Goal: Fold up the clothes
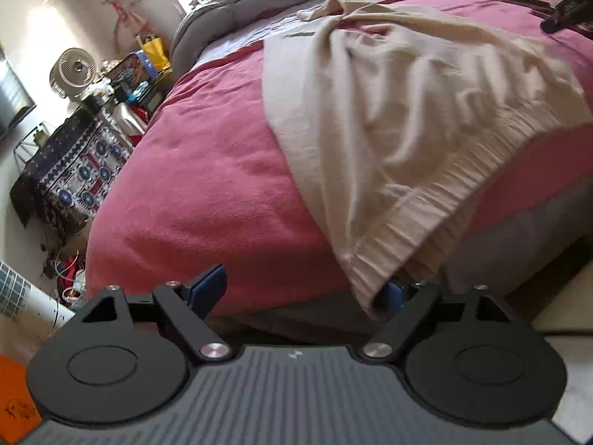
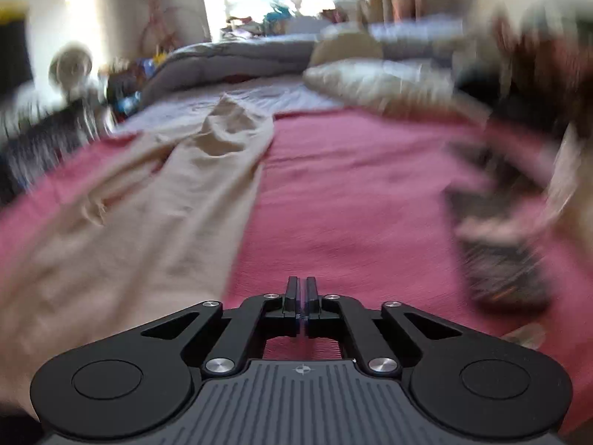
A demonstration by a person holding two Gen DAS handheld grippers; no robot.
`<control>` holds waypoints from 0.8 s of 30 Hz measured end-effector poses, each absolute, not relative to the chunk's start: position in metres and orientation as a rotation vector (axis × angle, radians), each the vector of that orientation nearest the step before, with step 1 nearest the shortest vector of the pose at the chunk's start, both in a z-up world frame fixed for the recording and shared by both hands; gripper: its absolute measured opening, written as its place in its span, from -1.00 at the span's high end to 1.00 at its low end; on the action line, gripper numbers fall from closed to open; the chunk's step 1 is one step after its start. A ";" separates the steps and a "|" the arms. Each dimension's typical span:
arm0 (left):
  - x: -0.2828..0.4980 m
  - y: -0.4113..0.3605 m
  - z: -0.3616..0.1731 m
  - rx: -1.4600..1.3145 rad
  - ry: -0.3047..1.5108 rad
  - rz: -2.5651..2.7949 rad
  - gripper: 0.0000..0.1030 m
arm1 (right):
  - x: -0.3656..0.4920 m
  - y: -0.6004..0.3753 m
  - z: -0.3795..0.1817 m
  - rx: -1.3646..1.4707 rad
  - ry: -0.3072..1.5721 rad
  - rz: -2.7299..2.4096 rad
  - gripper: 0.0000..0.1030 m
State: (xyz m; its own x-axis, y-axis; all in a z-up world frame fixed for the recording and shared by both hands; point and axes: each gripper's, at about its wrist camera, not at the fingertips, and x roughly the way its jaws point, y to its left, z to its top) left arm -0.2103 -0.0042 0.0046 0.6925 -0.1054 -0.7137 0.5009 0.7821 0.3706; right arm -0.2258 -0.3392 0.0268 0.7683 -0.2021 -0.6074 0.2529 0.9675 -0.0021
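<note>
Beige garment [image 1: 400, 118] lies lengthwise up bed [image 1: 207, 170]; hem corner at wide-spread left gripper [image 1: 304, 289] fingers. Right gripper [image 2: 301, 293] pinched closed, empty, beside garment.

Left tongs [image 1: 302, 291] gape wide; right tongs [image 2: 301, 294] pressed together, empty.

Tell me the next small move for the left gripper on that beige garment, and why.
Probably close the left gripper on the ribbed hem of the beige garment: its jaws are open and the hem's corner drapes over one finger at the edge of the bed. The right gripper is shut, holding nothing.
</note>
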 end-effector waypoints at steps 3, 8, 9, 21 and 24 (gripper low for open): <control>-0.210 -0.001 0.001 0.564 0.748 -0.351 -0.73 | -0.261 -0.300 0.026 -0.105 0.658 -0.074 0.42; -0.207 0.002 0.007 0.501 0.736 -0.319 -0.73 | -0.290 -0.226 0.000 -0.384 0.664 0.073 0.17; -0.208 0.003 0.010 0.495 0.725 -0.321 -0.73 | -0.290 -0.219 -0.004 -0.420 0.657 0.071 0.17; -0.210 0.018 0.025 0.416 0.686 -0.284 -0.78 | -0.295 -0.176 -0.035 -0.724 0.613 0.049 0.09; -0.210 0.019 0.027 0.407 0.682 -0.286 -0.78 | -0.288 -0.180 -0.031 -0.686 0.597 -0.017 0.55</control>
State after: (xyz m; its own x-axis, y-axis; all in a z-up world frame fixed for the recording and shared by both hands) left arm -0.2097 0.0185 0.0267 0.7424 -0.1222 -0.6587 0.3839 0.8834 0.2688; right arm -0.2884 -0.1800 -0.0313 0.8336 -0.2057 -0.5127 -0.1764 0.7804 -0.5999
